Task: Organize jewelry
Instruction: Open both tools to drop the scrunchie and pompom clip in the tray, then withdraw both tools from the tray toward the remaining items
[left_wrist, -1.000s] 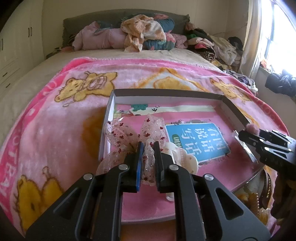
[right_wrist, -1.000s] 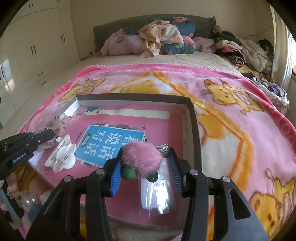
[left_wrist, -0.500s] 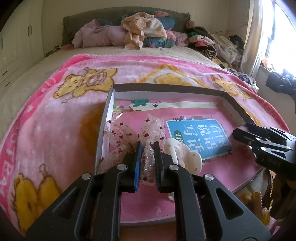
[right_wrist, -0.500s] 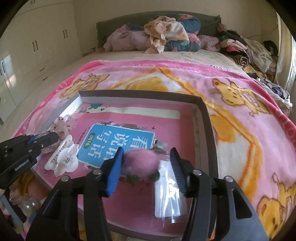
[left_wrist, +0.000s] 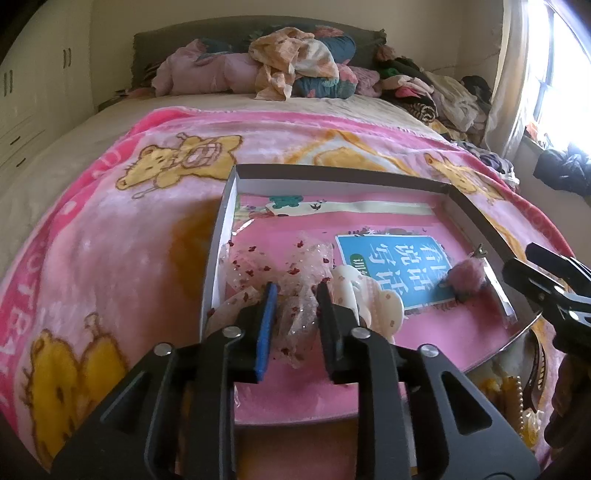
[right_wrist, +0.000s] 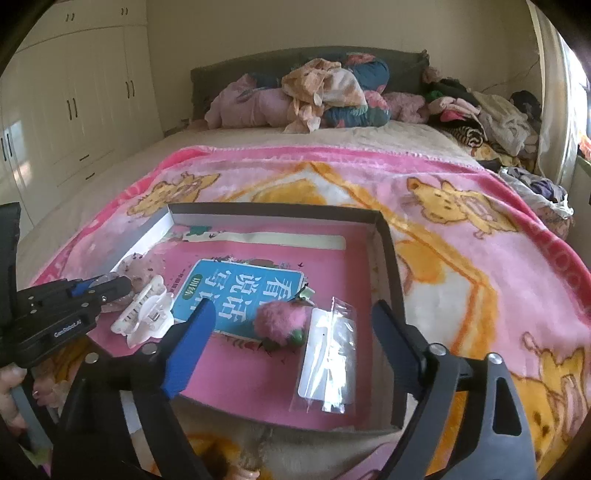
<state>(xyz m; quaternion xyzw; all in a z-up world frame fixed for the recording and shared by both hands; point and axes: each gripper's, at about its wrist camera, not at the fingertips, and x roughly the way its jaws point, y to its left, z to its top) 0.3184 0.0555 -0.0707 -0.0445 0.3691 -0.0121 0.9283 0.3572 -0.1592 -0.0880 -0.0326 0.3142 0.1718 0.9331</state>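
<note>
Both grippers are over the box now, and they differ. On my left gripper (left_wrist: 295, 317) the fingers stand a little apart, and the sheer speckled bow (left_wrist: 284, 273) sits between the pads; whether they grip it or merely bracket it I cannot tell. My right gripper (right_wrist: 291, 332) is spread wide and holds nothing.

Ahead of my right gripper, at about twelve o'clock, the fluffy pink pom-pom clip (right_wrist: 280, 324) lies on the floor of the shallow box (right_wrist: 388, 236), partly on the corner of the blue booklet (right_wrist: 240, 291). Just beside it, toward three o'clock, lies a clear plastic packet (right_wrist: 328, 354). Toward nine o'clock the white claw clip (right_wrist: 146, 317) rests near the left gripper's tips, touching the bow.

As I judge it, four pieces are already inside the box: bow, claw clip, pom-pom clip and packet. That part looks done, unless the bow is not yet let go.

What is left sits below the box's near edge: in the left view, at about four o'clock, I can see a strand of pearl beads (left_wrist: 521, 398) and something yellow beside it, partly hidden, so more pieces wait to be carried in. How many I cannot tell.
</note>
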